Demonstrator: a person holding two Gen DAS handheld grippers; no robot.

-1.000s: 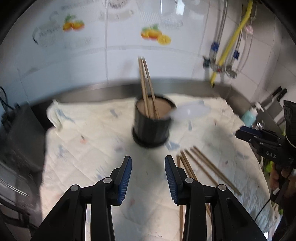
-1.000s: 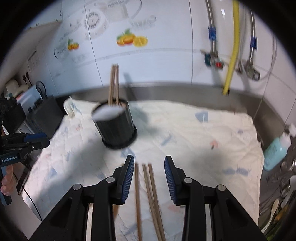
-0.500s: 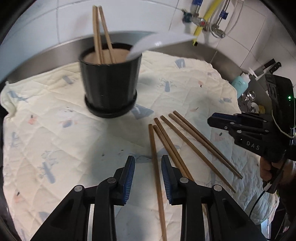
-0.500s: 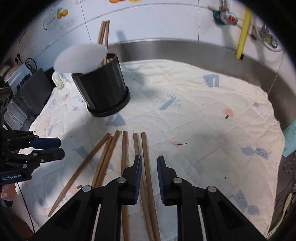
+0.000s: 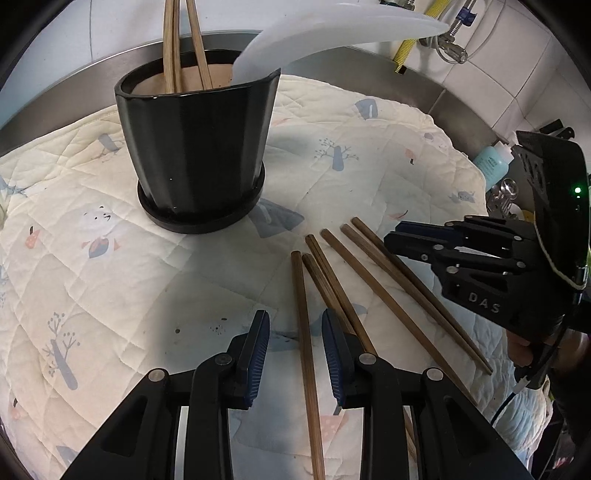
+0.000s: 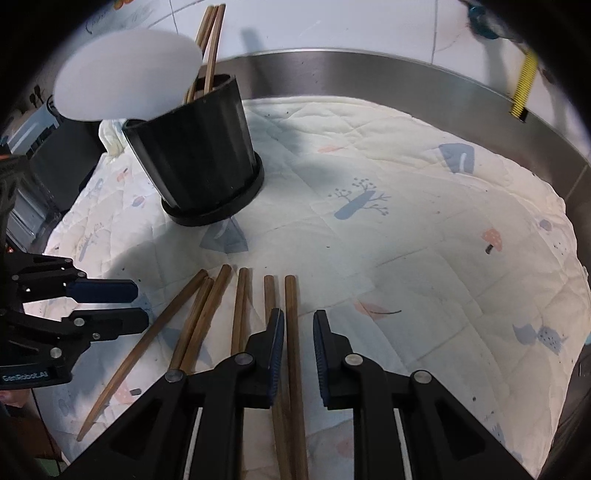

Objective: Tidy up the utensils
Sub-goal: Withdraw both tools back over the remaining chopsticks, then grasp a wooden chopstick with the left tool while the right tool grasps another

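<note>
While the quilted cloth (image 5: pixel 110 277) covers the worktop inside a steel rim (image 6: pixel 406 70), the black holder (image 5: pixel 199 147) stands upright on it, toward the back. It already contains a white scoop (image 5: pixel 332 33) and a few standing chopsticks (image 5: pixel 173 44).

Six loose chopsticks (image 6: pixel 240 306) lie fanned on the cloth in front of the holder, apart from it.

Left gripper (image 5: pixel 293 343): low over the near side of the fan. Jaws apart, having just been narrowing. The outermost stick (image 5: pixel 301 295) runs between the pads, with a gap showing on both sides.

Right gripper (image 6: pixel 297 339): low at the far side of the fan. Jaws have just been closing. The end stick (image 6: pixel 291 314) lies between them, close to one pad, with clear space to the other. Not clamped yet.

Step in hand, by my reading: a two-handed pickup, one chopstick each. The earlier loads are in the holder; these six remain.

Next move, judged:
- Close each pair of pads fully on its own stick.
- Keep the neighbouring sticks out of the pinch; on the right side the next stick lies just beside the pad.
- Lift level, tip upright, carry to the holder mouth past the scoop.

Risk: thin round sticks may roll on the soft cloth or swing in the grip.
</note>
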